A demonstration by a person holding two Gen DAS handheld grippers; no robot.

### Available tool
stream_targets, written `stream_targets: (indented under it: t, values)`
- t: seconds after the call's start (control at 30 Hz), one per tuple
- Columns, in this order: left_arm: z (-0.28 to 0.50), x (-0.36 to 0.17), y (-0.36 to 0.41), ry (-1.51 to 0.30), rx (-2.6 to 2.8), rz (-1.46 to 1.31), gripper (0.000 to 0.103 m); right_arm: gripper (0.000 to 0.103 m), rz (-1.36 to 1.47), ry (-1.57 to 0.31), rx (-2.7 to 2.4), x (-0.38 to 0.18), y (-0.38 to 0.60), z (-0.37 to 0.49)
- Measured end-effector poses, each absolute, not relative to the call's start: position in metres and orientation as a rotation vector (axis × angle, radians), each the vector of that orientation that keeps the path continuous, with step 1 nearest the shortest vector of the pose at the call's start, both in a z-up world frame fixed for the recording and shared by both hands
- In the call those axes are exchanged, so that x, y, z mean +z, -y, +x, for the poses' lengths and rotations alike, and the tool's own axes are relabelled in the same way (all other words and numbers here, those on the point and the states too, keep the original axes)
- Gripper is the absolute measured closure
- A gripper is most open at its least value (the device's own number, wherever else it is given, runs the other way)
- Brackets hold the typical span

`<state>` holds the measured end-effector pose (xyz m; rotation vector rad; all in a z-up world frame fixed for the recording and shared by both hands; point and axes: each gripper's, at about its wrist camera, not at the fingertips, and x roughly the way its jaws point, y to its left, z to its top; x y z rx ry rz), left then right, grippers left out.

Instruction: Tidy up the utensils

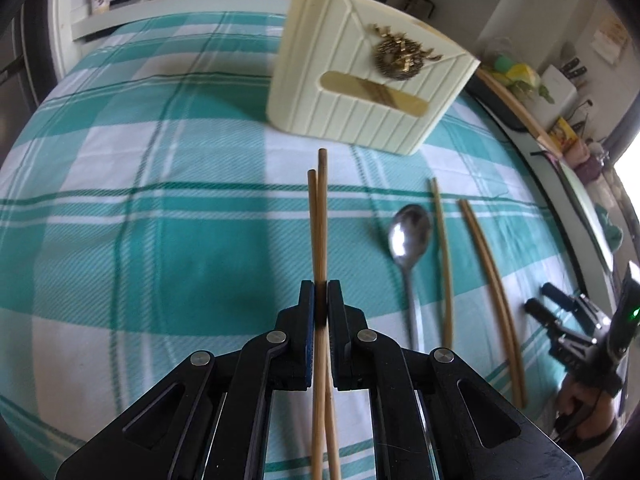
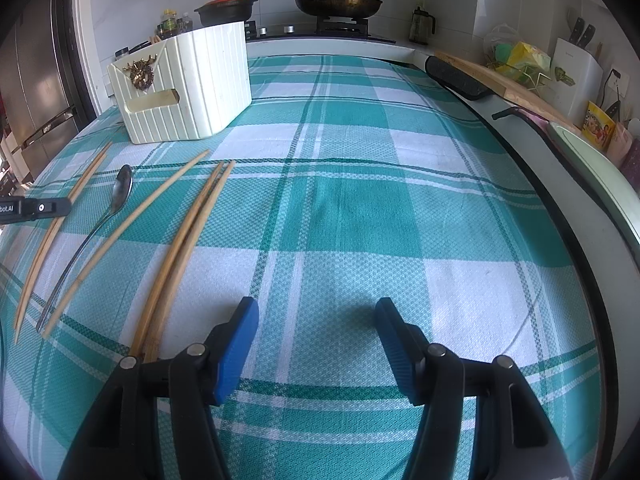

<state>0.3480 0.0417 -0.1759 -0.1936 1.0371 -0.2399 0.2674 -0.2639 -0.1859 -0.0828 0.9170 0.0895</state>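
Note:
My left gripper [image 1: 320,304] is shut on a pair of wooden chopsticks [image 1: 320,208], which point toward the cream ribbed utensil holder [image 1: 360,92] ahead. On the checked cloth to their right lie a metal spoon [image 1: 410,232], a single chopstick [image 1: 442,248] and another chopstick pair [image 1: 488,272]. My right gripper [image 2: 316,320] stands open over bare cloth with nothing between its fingers. In its view that pair [image 2: 188,248], the single chopstick [image 2: 132,232], the spoon [image 2: 120,192] and the held chopsticks [image 2: 60,232] lie to the left, and the holder [image 2: 188,84] is far left.
A teal and white checked cloth [image 2: 360,200] covers the table. Behind it is a stove with a pan [image 2: 336,2] and a pot [image 2: 226,8]. A wooden board [image 2: 508,84], a knife block [image 2: 576,76] and packets line the right counter. A fridge [image 2: 36,100] stands left.

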Motion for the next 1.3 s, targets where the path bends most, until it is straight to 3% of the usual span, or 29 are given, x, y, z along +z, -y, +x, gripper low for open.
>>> stream_targets:
  t: [0.3, 0.57, 0.97, 1.3]
  values:
    - [0.337, -0.183, -0.063, -1.039, -0.212, -0.216, 0.096, 0.041, -0.083, -0.917, 0.090, -0.186, 0.263, 0.267]
    - [0.329, -0.182, -0.076, -1.031, -0.203, -0.224, 0.082, 0.041, -0.084, -0.917, 0.089, -0.186, 0.264, 0.267]
    - [0.321, -0.183, -0.064, -1.023, -0.146, -0.079, 0.082, 0.041, -0.084, -0.917, 0.089, -0.186, 0.264, 0.267]
    - [0.303, -0.184, -0.058, -1.024, -0.137, 0.022, 0.074, 0.041, 0.003, -0.900, 0.194, -0.168, 0.252, 0.253]
